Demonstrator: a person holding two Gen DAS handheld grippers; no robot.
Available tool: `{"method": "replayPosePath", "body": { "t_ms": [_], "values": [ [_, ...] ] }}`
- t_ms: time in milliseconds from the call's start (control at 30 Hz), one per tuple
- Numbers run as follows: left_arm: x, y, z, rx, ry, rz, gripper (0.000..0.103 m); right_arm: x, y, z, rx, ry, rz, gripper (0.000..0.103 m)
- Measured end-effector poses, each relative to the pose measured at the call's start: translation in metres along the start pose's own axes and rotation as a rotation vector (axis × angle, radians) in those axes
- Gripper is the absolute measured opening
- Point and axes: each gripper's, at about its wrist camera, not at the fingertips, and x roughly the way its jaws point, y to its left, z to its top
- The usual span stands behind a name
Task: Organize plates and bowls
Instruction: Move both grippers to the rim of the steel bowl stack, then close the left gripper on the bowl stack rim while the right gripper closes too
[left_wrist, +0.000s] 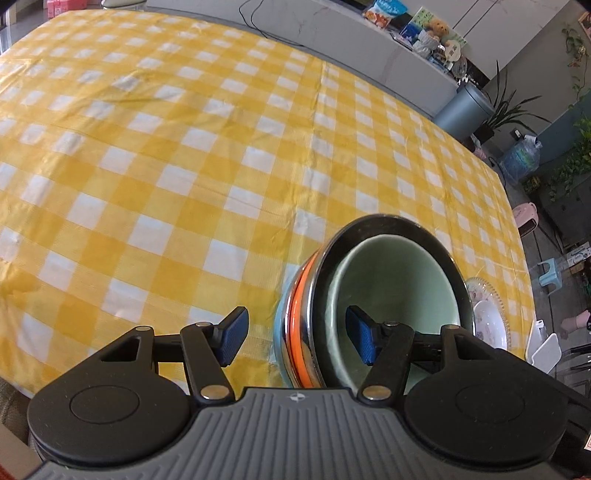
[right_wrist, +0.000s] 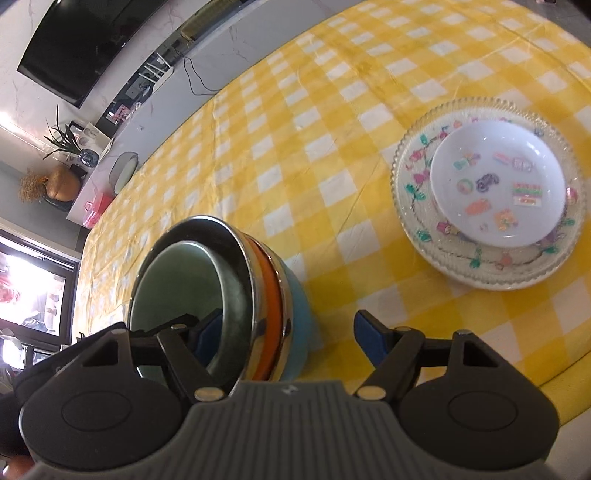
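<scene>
A stack of nested bowls (left_wrist: 373, 306) stands on the surface (left_wrist: 184, 166), which is covered by a yellow-and-white checked cloth, close to its near edge. The stack runs from a light blue bowl (right_wrist: 299, 306) at the bottom through an orange one (right_wrist: 271, 295) and a steel one (right_wrist: 236, 258) to a pale green bowl (left_wrist: 399, 280) innermost.

The left tool (left_wrist: 297, 338) stands open, straddling the stack's rim: one blue pad inside the green bowl, the other outside over the cloth. The right tool (right_wrist: 284, 338) is open too, straddling the opposite rim; whether any pad touches the bowls is hard to tell.

Further along the near edge, well apart from the stack, a small white plate (right_wrist: 498, 192) with coloured pictures lies on a clear glass plate (right_wrist: 410, 199) with a floral border.
</scene>
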Motion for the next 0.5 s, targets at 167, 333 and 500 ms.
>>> {"method": "replayPosePath", "body": {
  "t_ms": [167, 333, 500],
  "values": [
    [0.005, 0.001, 0.001, -0.029, 0.022, -0.032, 0.070, 0.010, -0.004, 0.000, 0.025, 0.023, 0.043, 0.069],
    [0.010, 0.000, 0.003, -0.054, 0.038, -0.067, 0.067, 0.019, -0.008, 0.000, 0.054, 0.049, 0.089, 0.062],
    [0.012, 0.000, 0.004, -0.067, 0.039, -0.069, 0.065, 0.023, -0.010, -0.001, 0.070, 0.060, 0.117, 0.058]
  ]
}}
